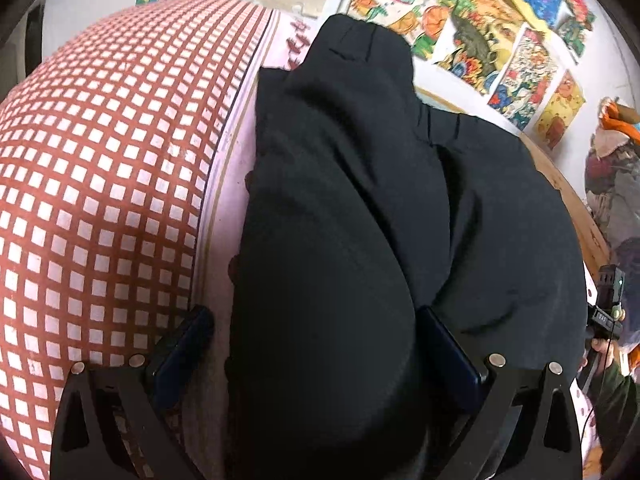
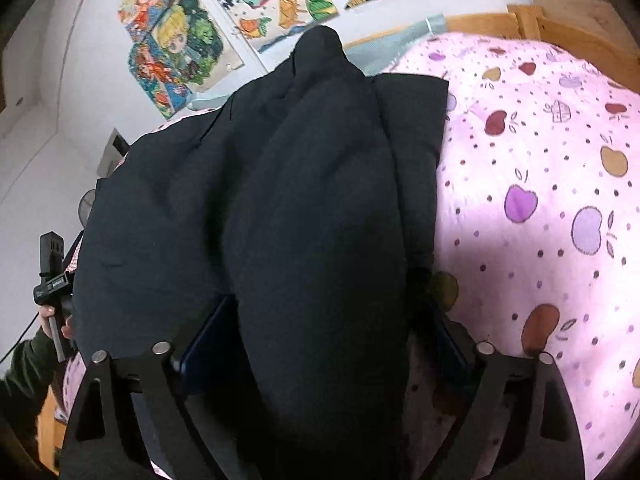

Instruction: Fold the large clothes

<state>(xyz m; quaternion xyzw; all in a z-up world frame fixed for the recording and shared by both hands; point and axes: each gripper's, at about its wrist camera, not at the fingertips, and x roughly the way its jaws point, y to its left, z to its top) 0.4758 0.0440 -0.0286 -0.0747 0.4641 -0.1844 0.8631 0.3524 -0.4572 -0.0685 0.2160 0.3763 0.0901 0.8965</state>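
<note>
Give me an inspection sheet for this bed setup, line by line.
Surface: pink apple-print bedsheet; red checked cover alongside.
Job's things: black garment, bunched and thick, lying on the bed.
Clutter: nothing seen.
Grippers: left gripper and right gripper each straddle a thick fold of the garment, jaws wide; grip cannot be confirmed.
Cables: thin black cable by the sleeve.
Surroundings: cartoon posters on white wall; wooden bed frame.
</note>
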